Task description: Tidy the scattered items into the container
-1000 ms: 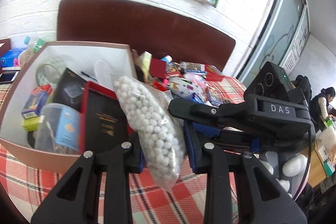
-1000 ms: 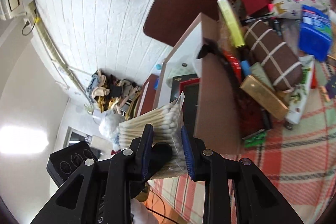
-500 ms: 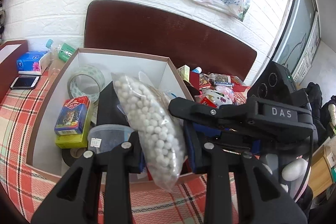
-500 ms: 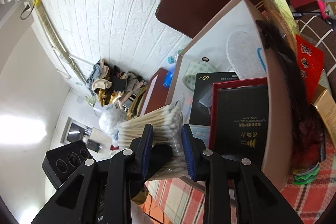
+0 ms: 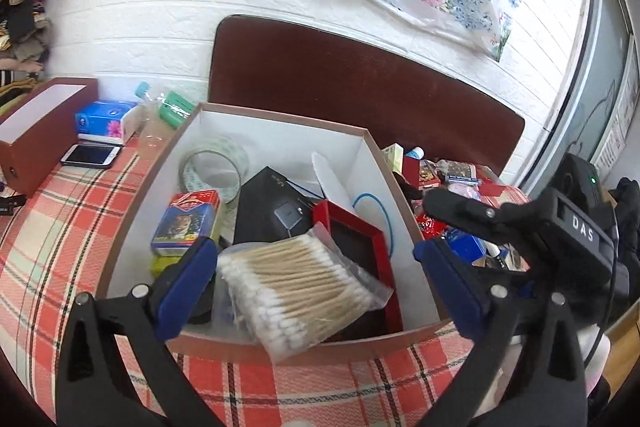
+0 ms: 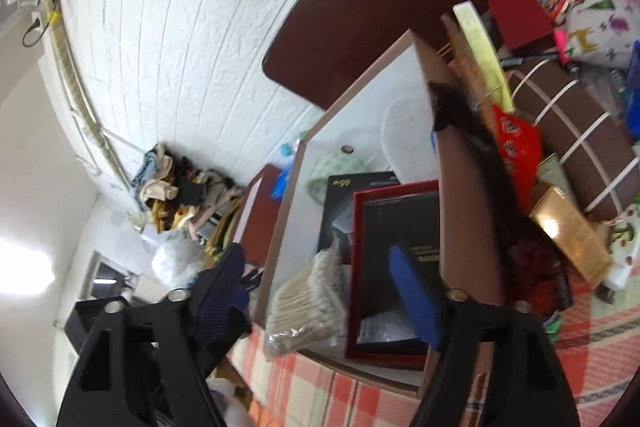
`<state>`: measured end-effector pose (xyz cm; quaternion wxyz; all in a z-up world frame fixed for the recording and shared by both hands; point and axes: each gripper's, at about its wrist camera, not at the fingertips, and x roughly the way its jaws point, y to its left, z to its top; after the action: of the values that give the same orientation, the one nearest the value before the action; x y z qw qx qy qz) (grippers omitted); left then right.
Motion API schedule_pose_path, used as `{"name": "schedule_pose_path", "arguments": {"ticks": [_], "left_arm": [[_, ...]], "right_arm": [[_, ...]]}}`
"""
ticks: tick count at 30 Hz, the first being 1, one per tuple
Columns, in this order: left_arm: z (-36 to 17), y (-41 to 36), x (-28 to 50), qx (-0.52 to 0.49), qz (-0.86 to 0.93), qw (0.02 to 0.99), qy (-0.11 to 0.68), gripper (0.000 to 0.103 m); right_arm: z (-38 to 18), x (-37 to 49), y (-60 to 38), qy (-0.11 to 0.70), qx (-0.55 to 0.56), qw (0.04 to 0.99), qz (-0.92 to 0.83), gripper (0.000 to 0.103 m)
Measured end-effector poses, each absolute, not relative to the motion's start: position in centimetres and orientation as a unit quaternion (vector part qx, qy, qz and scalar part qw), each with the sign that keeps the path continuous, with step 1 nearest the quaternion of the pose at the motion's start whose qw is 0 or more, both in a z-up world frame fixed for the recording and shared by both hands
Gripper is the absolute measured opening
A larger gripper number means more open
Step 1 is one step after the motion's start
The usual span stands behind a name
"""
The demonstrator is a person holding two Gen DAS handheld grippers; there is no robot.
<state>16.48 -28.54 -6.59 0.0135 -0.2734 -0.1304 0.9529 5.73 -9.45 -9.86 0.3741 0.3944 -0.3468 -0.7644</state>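
Note:
A brown cardboard box [image 5: 276, 123] with a white inside stands on the checked cloth; it holds a tape roll [image 5: 214, 169], a black box, a red-framed box [image 5: 356, 239] and a card pack. A clear bag of cotton swabs [image 5: 296, 287] lies on top at the box's near edge; it also shows in the right wrist view [image 6: 308, 303]. My left gripper [image 5: 316, 287] is open wide above the near rim, empty. My right gripper [image 6: 320, 303] is open over the box [image 6: 456, 163], empty. The bead bag is hidden.
Scattered items lie right of the box: a brown striped pouch [image 6: 580, 135], a gold box [image 6: 572, 239], a red box [image 6: 520, 15], a yellow box [image 6: 480, 43]. A phone [image 5: 91, 155], tissue pack [image 5: 106, 119] and brown lid [image 5: 40, 123] sit left. A dark headboard [image 5: 360, 75] stands behind.
Both grippers have opened. The swab bag left the right gripper and now lies in the box. The bead bag is gone from the left gripper and out of sight.

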Motion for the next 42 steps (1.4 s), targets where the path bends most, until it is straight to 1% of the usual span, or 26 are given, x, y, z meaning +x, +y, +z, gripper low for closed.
{"name": "schedule_pose_path", "arguments": {"ticks": [5, 8, 12, 20, 27, 29, 30, 32, 42], "left_arm": [[-6.0, -27.7, 18.0, -0.282, 0.953, -0.013, -0.114, 0.102], [-5.5, -26.6, 19.3, -0.28, 0.955, -0.025, -0.096, 0.102], [-4.9, -25.0, 20.7, -0.283, 0.956, -0.041, -0.061, 0.102], [-4.7, -23.5, 24.2, -0.288, 0.954, -0.077, -0.041, 0.102], [-4.2, -22.8, 27.1, -0.283, 0.953, -0.103, -0.03, 0.102], [-4.3, -22.6, 27.6, -0.283, 0.952, -0.118, -0.012, 0.102], [-4.3, -22.5, 27.8, -0.283, 0.951, -0.124, -0.004, 0.102], [-4.2, -22.3, 28.6, -0.28, 0.951, -0.129, 0.003, 0.103], [-3.6, -22.3, 31.2, -0.277, 0.951, -0.139, -0.004, 0.103]], "right_arm": [[-9.4, 7.4, -8.4, -0.352, 0.397, 0.367, -0.764, 0.078], [-8.7, 8.8, -7.8, -0.336, 0.394, 0.355, -0.778, 0.078], [-6.9, 11.0, -7.4, -0.297, 0.373, 0.336, -0.812, 0.078], [-4.2, 15.9, -7.3, -0.185, 0.35, 0.293, -0.87, 0.078], [-3.2, 19.3, -7.3, -0.133, 0.329, 0.266, -0.896, 0.079], [-2.8, 20.3, -7.5, -0.11, 0.325, 0.257, -0.904, 0.082], [-2.6, 20.8, -7.5, -0.105, 0.319, 0.255, -0.907, 0.085], [-2.2, 21.9, -7.5, -0.104, 0.31, 0.262, -0.908, 0.087], [-0.8, 24.6, -8.3, -0.091, 0.3, 0.273, -0.91, 0.088]]}}
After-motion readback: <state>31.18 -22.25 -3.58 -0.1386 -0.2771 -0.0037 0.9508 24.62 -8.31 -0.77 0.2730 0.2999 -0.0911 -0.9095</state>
